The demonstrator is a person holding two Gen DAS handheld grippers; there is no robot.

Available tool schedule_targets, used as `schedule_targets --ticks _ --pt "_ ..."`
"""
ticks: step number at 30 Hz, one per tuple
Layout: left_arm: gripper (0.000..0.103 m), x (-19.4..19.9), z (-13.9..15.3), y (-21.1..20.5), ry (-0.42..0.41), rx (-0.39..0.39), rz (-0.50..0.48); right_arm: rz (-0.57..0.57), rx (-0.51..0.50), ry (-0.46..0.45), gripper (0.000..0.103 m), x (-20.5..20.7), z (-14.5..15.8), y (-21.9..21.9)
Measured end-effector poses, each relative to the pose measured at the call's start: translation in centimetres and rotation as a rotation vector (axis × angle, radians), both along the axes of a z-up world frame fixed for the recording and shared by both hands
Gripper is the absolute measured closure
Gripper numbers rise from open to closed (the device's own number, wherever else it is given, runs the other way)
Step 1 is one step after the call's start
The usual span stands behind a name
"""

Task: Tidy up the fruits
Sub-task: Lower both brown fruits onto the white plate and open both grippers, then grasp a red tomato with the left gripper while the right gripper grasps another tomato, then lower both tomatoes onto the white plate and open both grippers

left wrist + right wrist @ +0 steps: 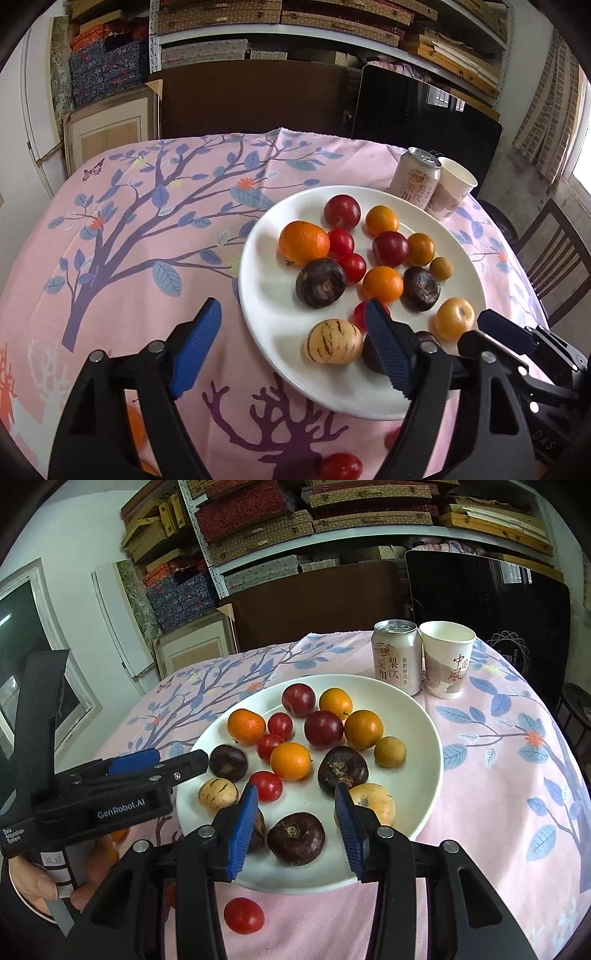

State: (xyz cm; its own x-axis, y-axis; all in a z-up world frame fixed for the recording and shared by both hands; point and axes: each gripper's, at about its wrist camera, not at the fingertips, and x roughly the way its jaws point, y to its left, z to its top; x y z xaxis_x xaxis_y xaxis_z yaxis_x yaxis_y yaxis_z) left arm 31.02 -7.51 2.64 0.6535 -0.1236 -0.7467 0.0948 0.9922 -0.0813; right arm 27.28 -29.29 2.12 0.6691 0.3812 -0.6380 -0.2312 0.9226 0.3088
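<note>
Fruit is being gathered onto the white plate [258, 258] while stray pieces are being left on the tablecloth [129, 258].

Left wrist view: the left gripper [291, 350] is being held with jaws spread and empty across the plate's near-left rim; a loose red tomato [340, 466] is lying by the table's near edge. Right wrist view: the right gripper [297, 825] is being held part-open, pinching nothing, over a dark fruit [296, 839] at the plate's near edge. The crowded round fruit is likely being put at risk: a nudge could roll pieces off.
</note>
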Motion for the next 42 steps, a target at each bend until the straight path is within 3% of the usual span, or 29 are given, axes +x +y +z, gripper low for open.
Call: schedule_targets --ticks 4,8,14,19,20,23,29,30,32,36,37,42 --pt "0.025 -1.6 0.3 0.2 -0.003 0.045 -0.022 0.039 -0.035 -0.006 0.05 -1.7 0.6 0.4" --pt "0.022 -3.7 0.5 0.4 -0.004 0.064 -0.03 0.094 -0.126 -0.006 0.048 -3.9 0.4 1.8" --pt "0.019 -7.0 -0.2 1.0 -0.005 0.091 -0.05 0.17 -0.209 0.072 0.048 -5.9 -2.1 3.9" --pt "0.019 -9.2 -1.8 1.5 0.042 0.092 -0.074 0.212 -0.257 0.117 0.048 -5.9 -4.0 6.2" --pt "0.019 -9.4 -2.1 1.5 0.048 0.094 -0.081 0.216 -0.259 0.127 0.049 -5.6 -4.3 6.5" --pt "0.019 -10.1 -2.9 1.3 0.068 0.087 -0.096 0.194 -0.293 0.119 0.075 -5.3 -4.7 6.8" --pt "0.02 -10.4 -4.3 -1.3 0.085 0.112 -0.15 0.152 -0.181 0.124 0.075 -6.3 -4.0 3.8" --pt "0.022 -10.3 -4.5 -1.7 0.09 0.111 -0.159 0.139 -0.163 0.125 0.075 -6.4 -3.9 3.1" --pt "0.039 -10.0 -5.0 -2.4 0.112 0.107 -0.174 0.111 -0.133 0.126 0.075 -6.7 -3.8 1.8" --pt "0.061 -9.4 -5.9 -2.9 0.13 0.105 -0.164 0.076 -0.091 0.132 0.075 -6.6 -3.7 0.2" --pt "0.072 -9.3 -5.9 -2.9 0.124 0.096 -0.178 0.074 -0.088 0.131 0.075 -6.7 -3.8 0.1" --pt "0.073 -9.4 -4.7 -2.1 0.094 0.083 -0.184 0.085 -0.096 0.124 0.075 -6.5 -3.8 0.3"
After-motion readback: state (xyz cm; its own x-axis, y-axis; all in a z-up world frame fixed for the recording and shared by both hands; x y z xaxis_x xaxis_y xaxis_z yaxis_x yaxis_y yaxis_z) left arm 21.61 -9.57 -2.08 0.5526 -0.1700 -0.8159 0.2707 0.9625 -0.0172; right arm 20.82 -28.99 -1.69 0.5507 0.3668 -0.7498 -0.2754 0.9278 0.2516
